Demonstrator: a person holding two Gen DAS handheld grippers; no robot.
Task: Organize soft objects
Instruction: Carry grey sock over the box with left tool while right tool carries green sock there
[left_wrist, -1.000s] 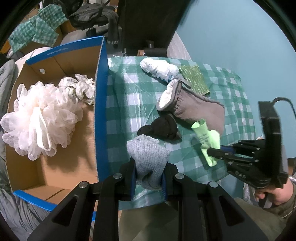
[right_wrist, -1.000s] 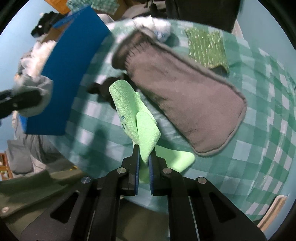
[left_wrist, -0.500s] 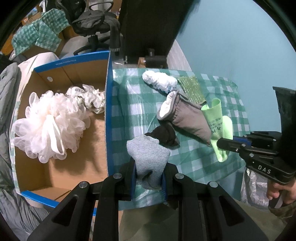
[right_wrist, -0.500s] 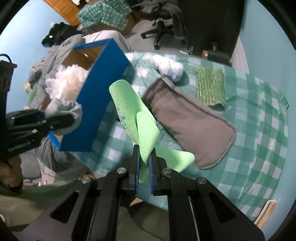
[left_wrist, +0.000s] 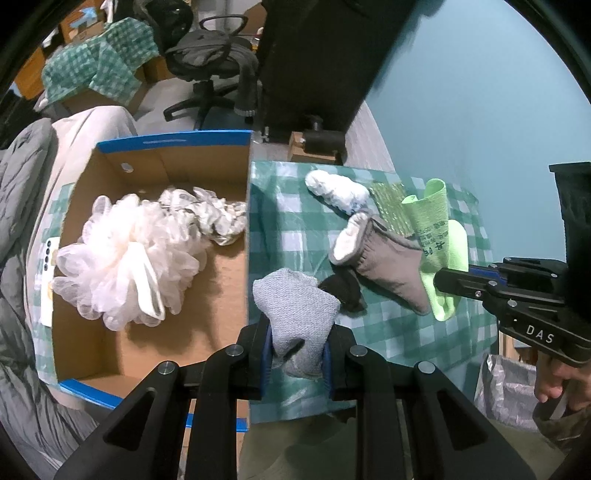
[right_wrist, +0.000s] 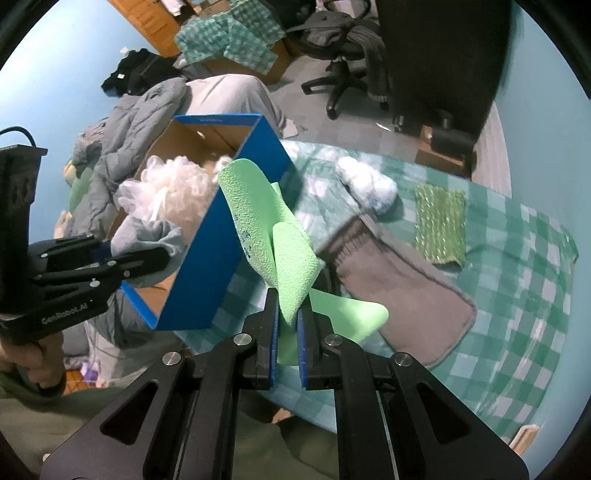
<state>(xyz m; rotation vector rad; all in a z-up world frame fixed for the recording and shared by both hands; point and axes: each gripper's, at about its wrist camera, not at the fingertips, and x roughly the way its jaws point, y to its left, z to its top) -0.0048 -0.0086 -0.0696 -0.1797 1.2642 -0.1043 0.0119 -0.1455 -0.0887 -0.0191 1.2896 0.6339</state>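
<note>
My left gripper (left_wrist: 298, 334) is shut on a light grey knitted cloth (left_wrist: 295, 314), held above the table edge beside the blue-sided cardboard box (left_wrist: 247, 236). My right gripper (right_wrist: 287, 319) is shut on a folded light green foam sheet (right_wrist: 266, 229), lifted above the checked tablecloth. That same green sheet (left_wrist: 436, 236) and right gripper (left_wrist: 441, 284) appear at the right of the left wrist view. On the table lie a grey mitten (left_wrist: 391, 266), a black cloth (left_wrist: 341, 291), a white bundle (left_wrist: 336, 190) and a glittery green sponge (right_wrist: 439, 225). Inside the box sit a white bath pouf (left_wrist: 122, 254) and a crumpled white bag (left_wrist: 207, 214).
The green checked tablecloth (right_wrist: 517, 314) covers a small table against a teal wall. An office chair (left_wrist: 210, 70) and a dark cabinet (left_wrist: 317, 55) stand behind. Grey bedding (right_wrist: 122, 122) lies left of the box. A person's hand (left_wrist: 554, 376) holds the right gripper's handle.
Both grippers have risen, so table and box look smaller. The green sheet came up off the table, past the mitten. Both grips stay unchanged.
</note>
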